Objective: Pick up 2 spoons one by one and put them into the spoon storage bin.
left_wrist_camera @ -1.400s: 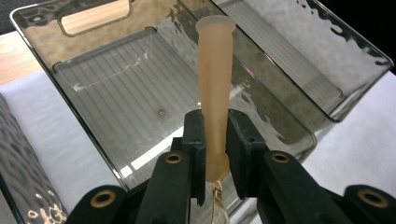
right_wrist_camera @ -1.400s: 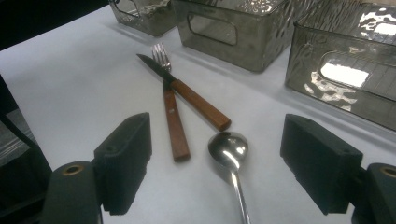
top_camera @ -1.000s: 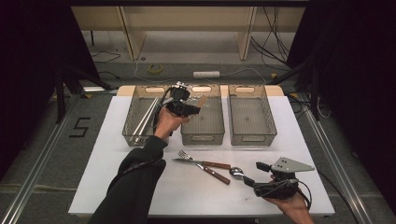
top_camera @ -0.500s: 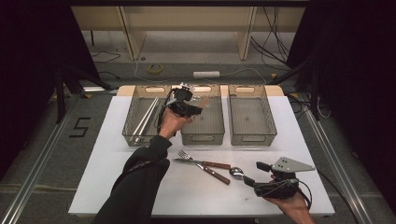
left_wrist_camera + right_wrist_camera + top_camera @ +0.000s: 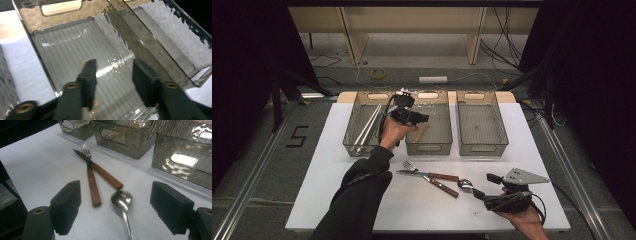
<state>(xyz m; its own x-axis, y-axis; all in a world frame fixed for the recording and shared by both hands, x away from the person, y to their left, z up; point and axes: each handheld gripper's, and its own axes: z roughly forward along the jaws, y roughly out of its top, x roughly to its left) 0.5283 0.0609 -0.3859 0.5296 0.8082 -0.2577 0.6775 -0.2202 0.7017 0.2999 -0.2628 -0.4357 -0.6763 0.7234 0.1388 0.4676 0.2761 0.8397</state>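
My left gripper (image 5: 422, 120) hovers over the middle clear bin (image 5: 428, 148). Its jaws have just been opening and now stand apart (image 5: 113, 66), with nothing pressed between them. A light wooden piece (image 5: 422, 131) lies on the bin floor beneath, peeking out behind the left jaw (image 5: 85, 64). At the table's front right, my right gripper (image 5: 482, 186) is open (image 5: 116, 191) just short of a steel spoon (image 5: 121, 199). Beyond the spoon, a wooden-handled knife (image 5: 105, 176) and fork (image 5: 92, 185) lie crossed on the white table.
Three clear bins stand in a row at the back. The left bin (image 5: 357, 145) holds long metal sticks (image 5: 368, 127); the right bin (image 5: 482, 148) looks bare inside. The spoon (image 5: 466, 185), knife (image 5: 444, 176) and fork (image 5: 411, 166) lie centre front.
The left gripper's jaws have opened above the middle bin, and the light wooden piece now lies on the bin floor. Neither hand has shifted.
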